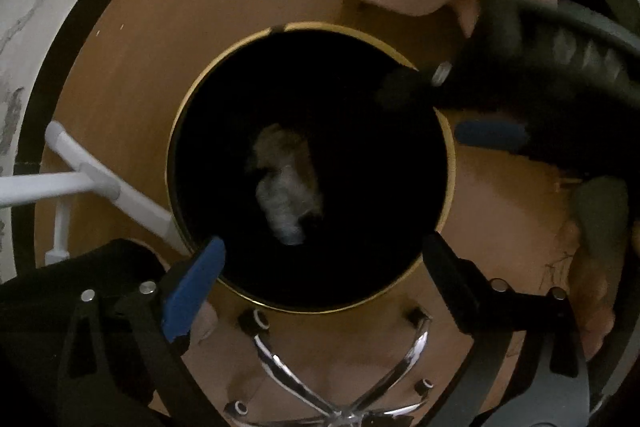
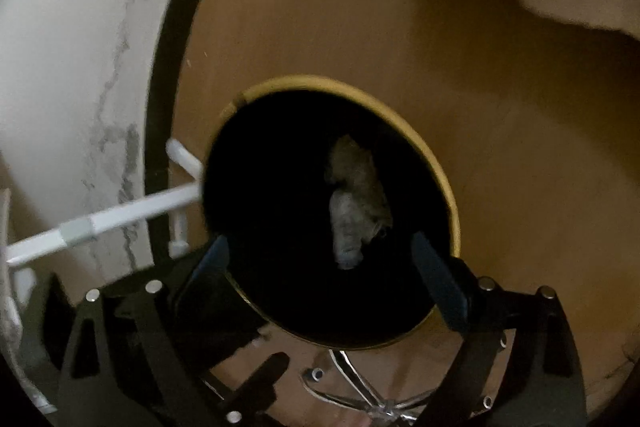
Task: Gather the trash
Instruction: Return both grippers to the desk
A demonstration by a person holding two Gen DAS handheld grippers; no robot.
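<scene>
From my left wrist camera I look straight down into a round black bin [image 1: 312,167] with a gold rim, standing on a tan floor [image 1: 152,59]. At its bottom lies the trash [image 1: 284,187], a crumpled wad, brownish above and pale grey below, blurred in the dark. My left hand-held gripper [image 1: 324,267] hangs over the near edge of the bin, released, its blue-padded fingers [image 1: 192,291] spread wide with nothing between them. The right hand-held gripper [image 1: 452,107] reaches in from the upper right over the bin's rim; one blue pad shows on it, but from here I cannot tell how its jaws stand. A white pipe frame [image 1: 100,183] touches the bin's left side, a chrome chair base [image 1: 340,379] with castors sits just below the bin, and a marbled white wall [image 1: 36,7] with a dark skirting curves along the left. From my right wrist camera the same bin [image 2: 280,227] fills the middle, the trash [image 2: 356,203] again resting on its bottom. The right hand-held gripper [image 2: 324,259] is released too, fingers [image 2: 436,275] apart above the bin's near rim, holding nothing. The pipe frame [image 2: 120,215] meets the bin on the left, the wall [image 2: 80,67] rises behind it, and the chair base [image 2: 380,395] shows under the gripper.
</scene>
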